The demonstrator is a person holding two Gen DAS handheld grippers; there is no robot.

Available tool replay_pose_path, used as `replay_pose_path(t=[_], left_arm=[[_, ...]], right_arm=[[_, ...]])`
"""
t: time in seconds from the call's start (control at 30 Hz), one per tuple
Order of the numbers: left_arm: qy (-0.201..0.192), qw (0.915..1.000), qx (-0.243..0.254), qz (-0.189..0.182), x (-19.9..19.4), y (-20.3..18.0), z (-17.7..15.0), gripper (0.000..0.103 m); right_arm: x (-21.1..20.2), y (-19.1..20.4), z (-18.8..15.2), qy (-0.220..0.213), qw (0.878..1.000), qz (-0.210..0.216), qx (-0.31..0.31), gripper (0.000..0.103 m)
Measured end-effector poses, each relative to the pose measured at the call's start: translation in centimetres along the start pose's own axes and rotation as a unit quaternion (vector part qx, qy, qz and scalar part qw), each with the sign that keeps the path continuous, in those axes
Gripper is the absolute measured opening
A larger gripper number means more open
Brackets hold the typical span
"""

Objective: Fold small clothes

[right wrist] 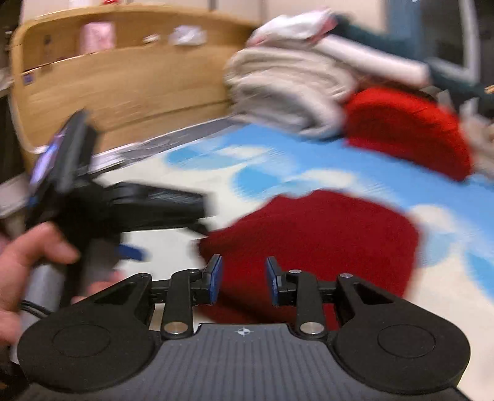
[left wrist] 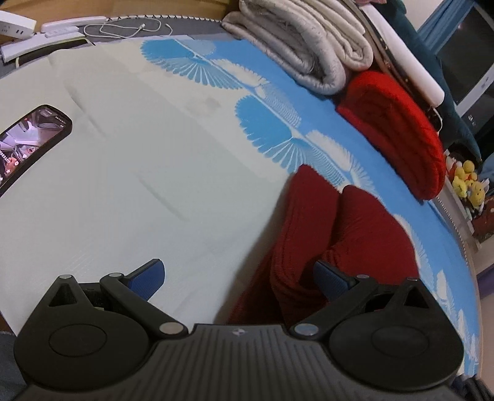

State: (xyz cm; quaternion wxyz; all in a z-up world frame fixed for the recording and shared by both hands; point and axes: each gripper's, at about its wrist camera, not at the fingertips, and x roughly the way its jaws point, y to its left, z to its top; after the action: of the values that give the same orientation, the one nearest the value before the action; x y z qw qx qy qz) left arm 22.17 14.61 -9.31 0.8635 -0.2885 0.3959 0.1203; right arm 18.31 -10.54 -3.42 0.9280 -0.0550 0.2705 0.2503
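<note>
A dark red knit garment (left wrist: 355,234) lies bunched on the bed sheet (left wrist: 139,191), low and to the right in the left wrist view. My left gripper (left wrist: 240,277) hangs above it, open wide, its right finger over the knit and its left finger over bare sheet. The right wrist view is blurred by motion. There the same dark red garment (right wrist: 324,234) spreads just beyond my right gripper (right wrist: 244,279), whose jaws stand a little apart with nothing pressed between the pads. A hand (right wrist: 27,256) holds the left gripper (right wrist: 168,240) at the left of that view.
A folded bright red knit (left wrist: 398,129) and a rolled grey blanket (left wrist: 302,46) sit at the far right of the bed. A phone (left wrist: 27,145) lies on the sheet at left. A cable (left wrist: 123,29) and wooden headboard (right wrist: 123,83) are behind.
</note>
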Motion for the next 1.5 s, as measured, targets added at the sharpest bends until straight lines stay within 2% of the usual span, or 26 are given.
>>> replay_pose_path(t=[0.07, 0.13, 0.2, 0.27, 0.3, 0.37, 0.43, 0.47, 0.53, 0.6, 0.63, 0.7, 0.77, 0.87, 0.93, 1.0, 1.1, 1.17, 1.5], left_arm=[[-0.009, 0.9999, -0.013, -0.006, -0.5, 0.0, 0.1, 0.103], [-0.021, 0.9993, -0.024, -0.019, -1.1, 0.1, 0.4, 0.103], [-0.021, 0.9988, -0.026, -0.035, -1.4, 0.0, 0.6, 0.103], [0.005, 0.9984, -0.019, -0.054, -0.7, -0.4, 0.6, 0.103], [0.018, 0.9984, -0.012, -0.053, -0.3, -0.6, 0.2, 0.103], [0.044, 0.9986, 0.015, -0.026, 1.2, -1.5, -0.5, 0.103], [0.078, 0.996, 0.038, 0.02, 3.3, -2.0, -1.4, 0.103], [0.089, 0.9951, 0.033, 0.027, 4.0, -1.8, -1.8, 0.103], [0.096, 0.9952, 0.003, 0.017, 4.4, -1.0, -2.1, 0.103], [0.097, 0.9951, 0.004, 0.014, 4.3, -0.9, -2.0, 0.103], [0.098, 0.9951, 0.0, 0.013, 4.2, -0.8, -2.1, 0.103], [0.1, 0.9948, -0.017, 0.007, 4.0, -0.4, -2.4, 0.103], [0.104, 0.994, -0.031, -0.005, 3.4, 0.1, -2.9, 0.103], [0.123, 0.9919, -0.002, -0.031, 2.1, 0.2, -3.4, 0.103], [0.11, 0.9934, 0.027, -0.019, 1.1, -0.3, -4.0, 0.103], [0.083, 0.9942, 0.068, 0.014, 0.1, -1.3, -4.4, 0.103], [0.053, 0.9908, 0.116, 0.045, -1.0, -2.5, -5.2, 0.103], [0.051, 0.9881, 0.137, 0.049, -1.0, -3.2, -5.6, 0.103], [0.057, 0.9865, 0.144, 0.052, -0.3, -3.8, -6.1, 0.103]], right_arm=[[-0.2, -1.5, -0.4, 0.003, 0.999, -0.048, -0.008, 0.032], [0.7, -2.9, -1.4, 0.023, 0.998, -0.067, 0.002, 0.033], [2.8, -3.5, -3.1, 0.078, 0.996, -0.038, 0.002, 0.034], [4.2, -3.1, -5.1, 0.122, 0.992, 0.014, 0.001, 0.037], [4.5, -2.8, -5.9, 0.128, 0.992, 0.022, -0.003, 0.038], [4.3, -2.5, -6.4, 0.117, 0.993, 0.016, -0.014, 0.039], [4.2, -3.1, -6.1, 0.114, 0.993, 0.027, 0.008, 0.039], [3.9, -3.8, -5.9, 0.114, 0.992, 0.037, 0.031, 0.039], [3.2, -5.4, -5.3, 0.108, 0.989, 0.056, 0.08, 0.038], [1.5, -7.1, -5.0, 0.103, 0.982, 0.07, 0.14, 0.037], [0.3, -8.2, -5.1, 0.101, 0.978, 0.071, 0.166, 0.042], [-1.4, -9.8, -5.2, 0.096, 0.975, 0.06, 0.193, 0.062], [-3.2, -10.5, -5.8, 0.093, 0.977, 0.044, 0.189, 0.074], [-5.5, -10.9, -6.8, 0.088, 0.982, 0.036, 0.165, 0.084], [-6.0, -11.4, -7.6, 0.087, 0.983, 0.032, 0.157, 0.085], [-6.0, -12.1, -8.3, 0.096, 0.982, 0.025, 0.158, 0.085], [-5.4, -12.8, -8.4, 0.101, 0.983, 0.015, 0.15, 0.085], [-5.2, -12.8, -8.2, 0.101, 0.985, 0.016, 0.137, 0.085], [-4.7, -13.0, -8.0, 0.103, 0.986, 0.027, 0.127, 0.085]])
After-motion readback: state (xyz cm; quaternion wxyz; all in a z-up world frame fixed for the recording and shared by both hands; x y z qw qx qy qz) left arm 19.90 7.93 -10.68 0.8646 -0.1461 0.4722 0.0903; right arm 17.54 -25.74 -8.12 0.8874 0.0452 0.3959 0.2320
